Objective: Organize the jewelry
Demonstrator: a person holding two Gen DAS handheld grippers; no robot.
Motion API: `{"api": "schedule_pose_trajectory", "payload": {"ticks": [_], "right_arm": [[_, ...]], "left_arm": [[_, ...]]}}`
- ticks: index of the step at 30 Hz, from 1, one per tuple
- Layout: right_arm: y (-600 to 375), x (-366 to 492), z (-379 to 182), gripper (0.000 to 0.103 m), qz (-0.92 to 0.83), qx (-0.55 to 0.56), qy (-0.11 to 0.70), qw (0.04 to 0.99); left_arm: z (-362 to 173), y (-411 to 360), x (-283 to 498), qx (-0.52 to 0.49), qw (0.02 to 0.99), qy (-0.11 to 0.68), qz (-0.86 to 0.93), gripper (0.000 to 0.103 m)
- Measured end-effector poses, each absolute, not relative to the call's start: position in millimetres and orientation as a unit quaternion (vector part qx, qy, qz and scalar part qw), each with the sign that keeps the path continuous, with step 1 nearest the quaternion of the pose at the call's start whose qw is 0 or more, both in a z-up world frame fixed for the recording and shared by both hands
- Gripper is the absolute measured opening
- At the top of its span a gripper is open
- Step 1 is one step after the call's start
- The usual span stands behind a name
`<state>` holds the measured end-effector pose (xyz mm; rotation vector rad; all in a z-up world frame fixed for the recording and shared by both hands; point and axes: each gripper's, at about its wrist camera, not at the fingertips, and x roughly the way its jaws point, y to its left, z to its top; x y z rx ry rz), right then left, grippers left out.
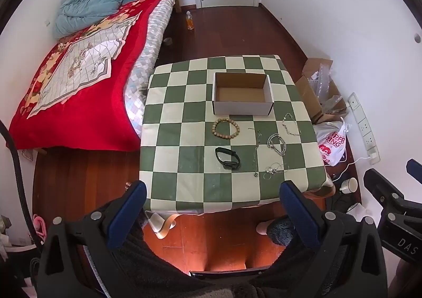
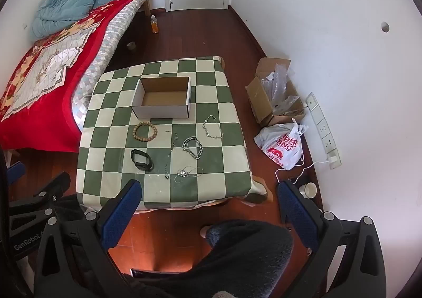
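An empty cardboard box stands at the back of a green-and-cream checked table. In front of it lie a wooden bead bracelet, a black band, a silver chain bracelet, a thin chain, a tangled fine necklace and a thin pendant chain. My left gripper and right gripper are both open and empty, held above the table's near edge.
A bed with a red blanket stands left of the table. A brown box of plastic wrap, a plastic bag, a power strip and a cup are on the floor to the right. A bottle stands by the door.
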<state>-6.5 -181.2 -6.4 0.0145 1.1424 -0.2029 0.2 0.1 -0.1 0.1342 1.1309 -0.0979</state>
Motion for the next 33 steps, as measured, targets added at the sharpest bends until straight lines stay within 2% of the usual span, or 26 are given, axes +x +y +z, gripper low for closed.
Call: {"api": "schedule_pose_trajectory", "payload": {"ticks": [33], "right_arm": [[-186, -5, -5, 0.103, -0.097, 0.009, 0.535, 0.839]], "left_arm": [[15, 2, 1, 0.054, 0.848, 0.526, -0.046, 0.103]]}}
